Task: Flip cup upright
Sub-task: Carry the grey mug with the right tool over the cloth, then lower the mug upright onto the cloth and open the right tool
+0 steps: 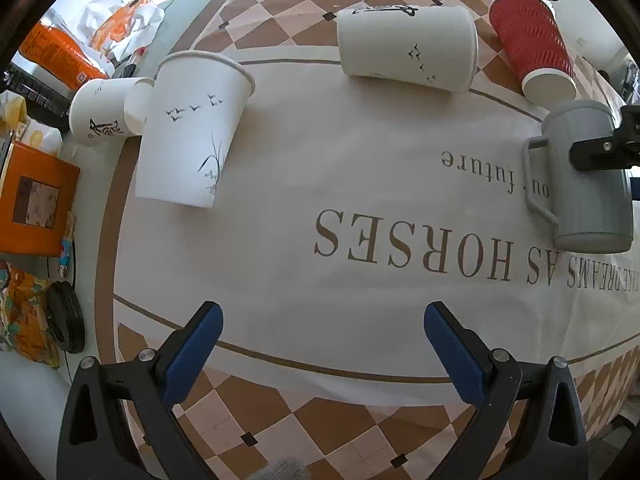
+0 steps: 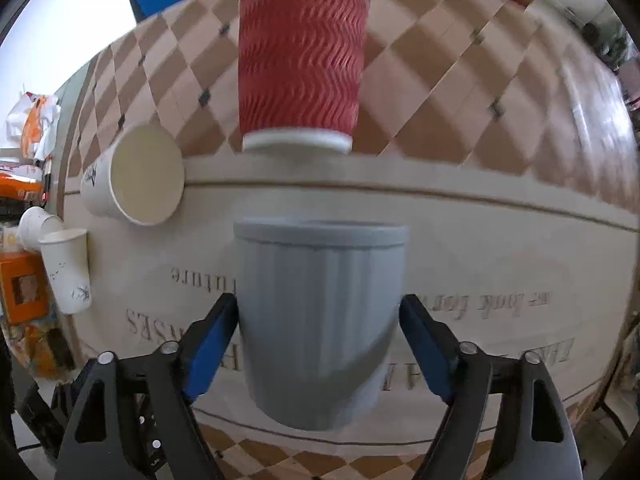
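Observation:
A grey ribbed cup with a handle (image 1: 586, 178) (image 2: 320, 320) stands upright on the cloth at the right. My right gripper (image 2: 318, 320) has its blue pads on both sides of the cup's body, and its black finger (image 1: 600, 152) shows against the cup in the left wrist view. My left gripper (image 1: 322, 344) is open and empty over the cloth near the table's front. A white paper cup with birds (image 1: 408, 50) (image 2: 136, 174) lies on its side at the back.
A red ribbed paper cup (image 1: 534, 46) (image 2: 302, 64) stands behind the grey cup. A white bird-print cup (image 1: 192, 132) (image 2: 68, 270) stands at the left, with a small white cup (image 1: 102, 112) behind it. Orange boxes and bags (image 1: 36, 196) crowd the left edge.

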Demonstrator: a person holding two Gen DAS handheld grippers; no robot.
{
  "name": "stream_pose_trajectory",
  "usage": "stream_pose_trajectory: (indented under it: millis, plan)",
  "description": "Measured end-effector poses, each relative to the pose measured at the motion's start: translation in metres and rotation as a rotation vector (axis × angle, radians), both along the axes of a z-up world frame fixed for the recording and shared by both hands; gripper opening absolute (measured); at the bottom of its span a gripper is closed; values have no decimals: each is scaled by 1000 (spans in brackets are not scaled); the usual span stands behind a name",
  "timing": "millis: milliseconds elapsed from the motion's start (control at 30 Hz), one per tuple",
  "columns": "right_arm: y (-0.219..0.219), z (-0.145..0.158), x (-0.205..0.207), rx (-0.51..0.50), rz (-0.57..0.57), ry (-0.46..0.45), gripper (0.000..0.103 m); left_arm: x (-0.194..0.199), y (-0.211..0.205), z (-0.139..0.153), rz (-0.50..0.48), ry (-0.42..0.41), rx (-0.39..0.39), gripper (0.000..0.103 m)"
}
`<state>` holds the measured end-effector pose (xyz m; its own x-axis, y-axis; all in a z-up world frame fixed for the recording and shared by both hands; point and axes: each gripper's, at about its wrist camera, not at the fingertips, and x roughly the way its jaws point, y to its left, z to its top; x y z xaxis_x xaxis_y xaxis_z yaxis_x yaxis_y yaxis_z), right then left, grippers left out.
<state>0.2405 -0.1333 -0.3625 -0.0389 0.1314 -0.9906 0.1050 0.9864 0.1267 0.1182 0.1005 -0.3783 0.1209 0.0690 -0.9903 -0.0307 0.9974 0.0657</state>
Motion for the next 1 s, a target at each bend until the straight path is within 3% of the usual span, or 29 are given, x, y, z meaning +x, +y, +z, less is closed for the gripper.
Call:
stream_pose_trajectory:
  millis: [100, 367, 533, 700, 1000]
  plan:
    - [-3, 5, -11, 7, -28, -76, 83, -1, 0, 3, 4, -3, 0, 103]
    - [-1, 31, -104, -99, -121, -499, 83, -14, -6, 1, 6, -11, 20, 103]
    - [11, 31, -154, -155, -120, -679, 83, -29, -15, -2, -15, -19, 35, 103]
    - [31, 31, -176, -184, -108, -735, 83, -47, -26, 1, -46, -32, 47, 103]
    - [30, 40, -206, -195, -94, -665, 90, -73, -34, 29, -60, -91, 49, 103]
